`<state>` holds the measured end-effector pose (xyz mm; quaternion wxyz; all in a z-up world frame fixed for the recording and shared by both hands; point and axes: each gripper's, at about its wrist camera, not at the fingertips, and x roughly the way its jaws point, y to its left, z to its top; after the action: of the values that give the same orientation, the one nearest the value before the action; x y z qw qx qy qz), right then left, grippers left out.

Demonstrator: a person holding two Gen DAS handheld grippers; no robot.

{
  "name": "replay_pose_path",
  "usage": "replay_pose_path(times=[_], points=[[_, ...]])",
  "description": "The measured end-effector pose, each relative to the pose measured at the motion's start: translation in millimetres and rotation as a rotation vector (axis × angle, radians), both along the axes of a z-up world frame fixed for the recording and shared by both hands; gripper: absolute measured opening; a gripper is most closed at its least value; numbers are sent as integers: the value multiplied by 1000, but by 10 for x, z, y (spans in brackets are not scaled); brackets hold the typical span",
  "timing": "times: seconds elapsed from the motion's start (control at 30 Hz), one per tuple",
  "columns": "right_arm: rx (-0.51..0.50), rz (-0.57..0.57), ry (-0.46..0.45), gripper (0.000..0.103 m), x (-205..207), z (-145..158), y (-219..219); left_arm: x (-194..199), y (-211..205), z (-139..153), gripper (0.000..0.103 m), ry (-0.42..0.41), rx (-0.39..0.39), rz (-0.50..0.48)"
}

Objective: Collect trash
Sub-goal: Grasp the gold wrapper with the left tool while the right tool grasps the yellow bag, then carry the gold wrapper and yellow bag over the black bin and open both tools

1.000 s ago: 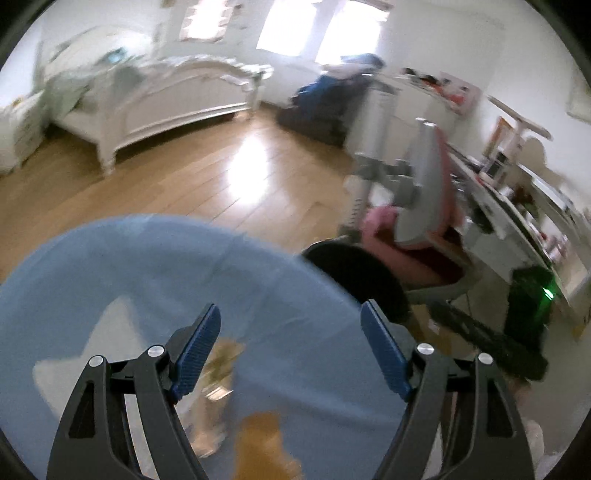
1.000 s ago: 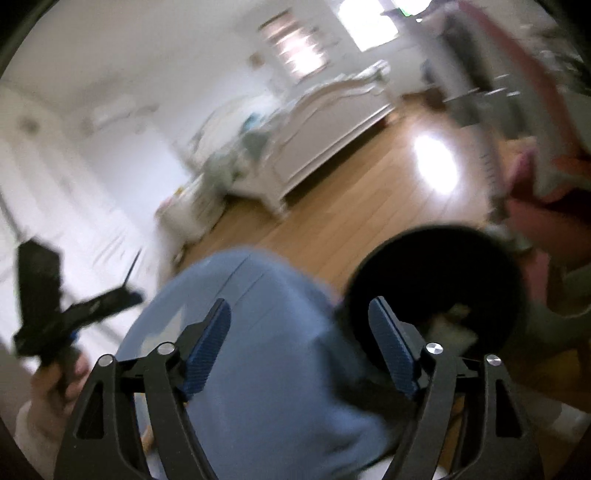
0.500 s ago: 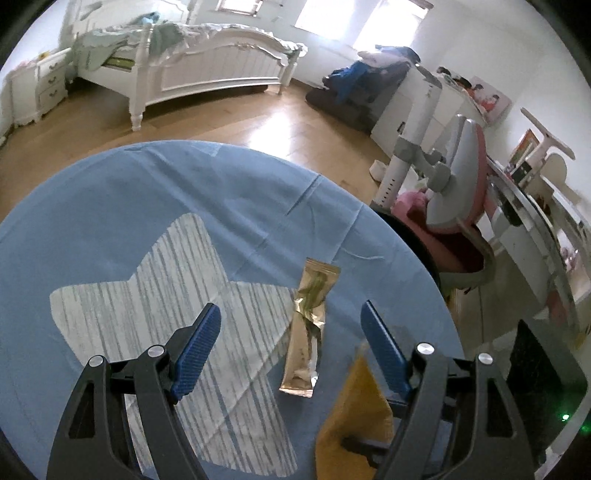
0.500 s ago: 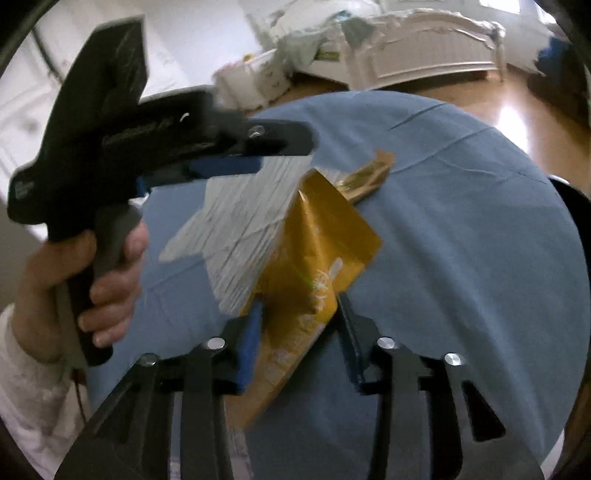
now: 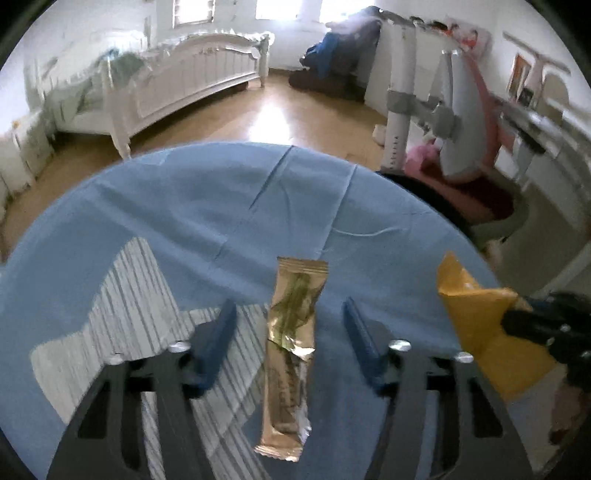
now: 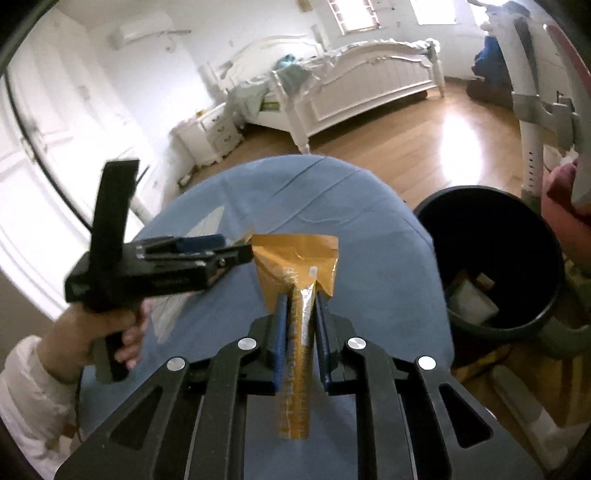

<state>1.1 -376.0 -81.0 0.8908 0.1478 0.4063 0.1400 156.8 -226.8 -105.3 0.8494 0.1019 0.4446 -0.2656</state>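
Now that the round desk (image 5: 192, 206) with its blue cloth fills the view again, the black bin (image 6: 491, 258) stands just beside it on the floor. The right tongs (image 6: 300, 310) were empty a moment ago; now they are shut tight on a yellow bag (image 6: 295, 258), lifted off the desk, so I think it goes in the bin next. The left tongs (image 5: 290, 332) are open over a gold wrapper (image 5: 291, 339), which lies flat on the cloth.

White bed (image 6: 373, 79) with rumpled bedding against the far wall, white nightstand (image 6: 208, 134) just beside it. Air conditioner (image 6: 142, 27) high on the wall. Glossy wooden floor (image 5: 266, 118). Blue cloth (image 5: 207, 206) with a striped star over the bench.
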Motion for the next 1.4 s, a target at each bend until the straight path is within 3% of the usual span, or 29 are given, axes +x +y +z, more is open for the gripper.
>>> replay_pose_path(times=[0.07,0.13,0.27,0.4,0.5,0.7,0.83,0.97,1.1,1.4], points=[[-1,26,25,15,34,-60,43,15,34,7,26,-11,6,22],[-12,39,42,18,103,-106,110,62,134,20,20,10,-30,47],[-83,92,35,21,283,-159,401,55,264,91,17,-1,-61,94],[-22,91,-40,12,261,-70,290,-5,267,282,15,-20,-112,95],[50,26,-119,12,259,130,-10,-63,141,592,15,-46,-187,71],[30,-242,-381,12,20,744,-837,-100,-487,1174,16,-101,-327,-52],[2,-353,-434,12,-62,866,-1262,-52,-1048,1373,16,-124,-361,-156],[-25,-422,-430,12,17,820,-1551,0,-1565,1374,16,-149,-355,-239],[-76,-453,-404,12,142,649,-1746,161,-1969,1137,16,-112,-322,-266],[-93,-463,-331,12,510,238,-2005,336,-2176,768,16,-44,-272,-272]])
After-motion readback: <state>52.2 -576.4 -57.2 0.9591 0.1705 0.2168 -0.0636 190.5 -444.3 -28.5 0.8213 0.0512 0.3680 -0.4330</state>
